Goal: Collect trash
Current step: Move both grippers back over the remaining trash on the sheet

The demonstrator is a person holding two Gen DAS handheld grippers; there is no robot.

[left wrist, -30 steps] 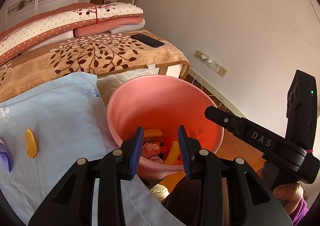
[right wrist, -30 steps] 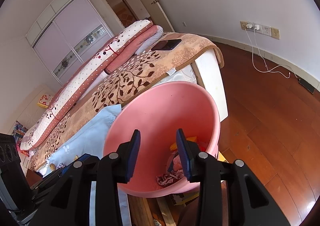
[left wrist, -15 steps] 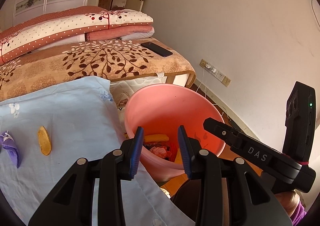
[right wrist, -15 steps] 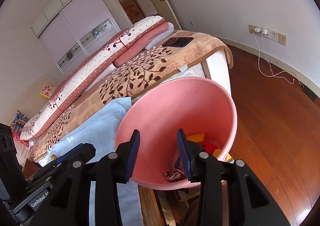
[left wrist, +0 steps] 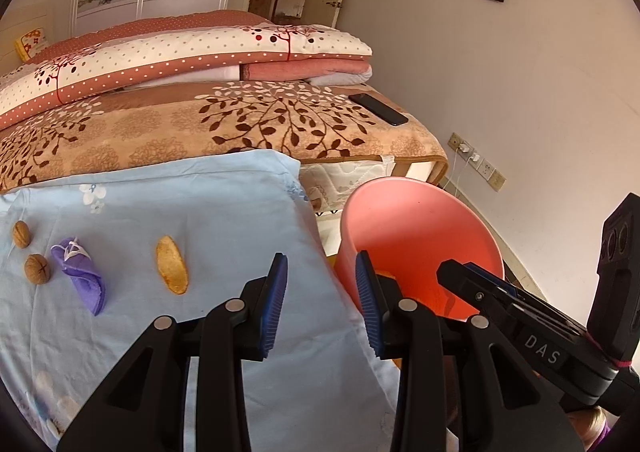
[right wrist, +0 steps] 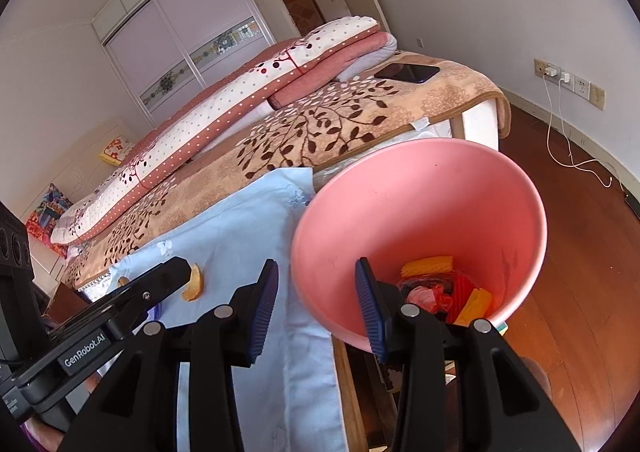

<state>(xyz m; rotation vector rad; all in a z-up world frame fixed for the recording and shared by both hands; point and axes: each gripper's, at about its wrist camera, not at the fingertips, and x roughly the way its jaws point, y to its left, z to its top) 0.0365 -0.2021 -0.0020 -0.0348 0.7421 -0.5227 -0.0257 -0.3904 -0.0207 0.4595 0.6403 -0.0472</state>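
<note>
A pink bin (left wrist: 420,228) stands at the right edge of the light blue cloth (left wrist: 180,212); in the right wrist view the bin (right wrist: 420,204) holds orange, red and pink scraps (right wrist: 444,288). On the cloth lie an orange peel (left wrist: 171,265), a purple wrapper (left wrist: 80,280) and two walnuts (left wrist: 37,269). My left gripper (left wrist: 322,300) is open and empty above the cloth's right edge. My right gripper (right wrist: 316,302) is open and empty at the bin's near left rim. The peel also shows in the right wrist view (right wrist: 194,282).
A bed with a brown leaf-patterned blanket (left wrist: 240,124) and folded quilts (left wrist: 180,52) lies behind. A black phone (left wrist: 378,109) rests on the blanket. Wall sockets with a white cable (right wrist: 560,124) and wooden floor (right wrist: 580,252) are at the right.
Both grippers have swung left, away from over the bin toward the cloth. The purple wrapper and walnuts have come into the left wrist view. Both stay open and empty.
</note>
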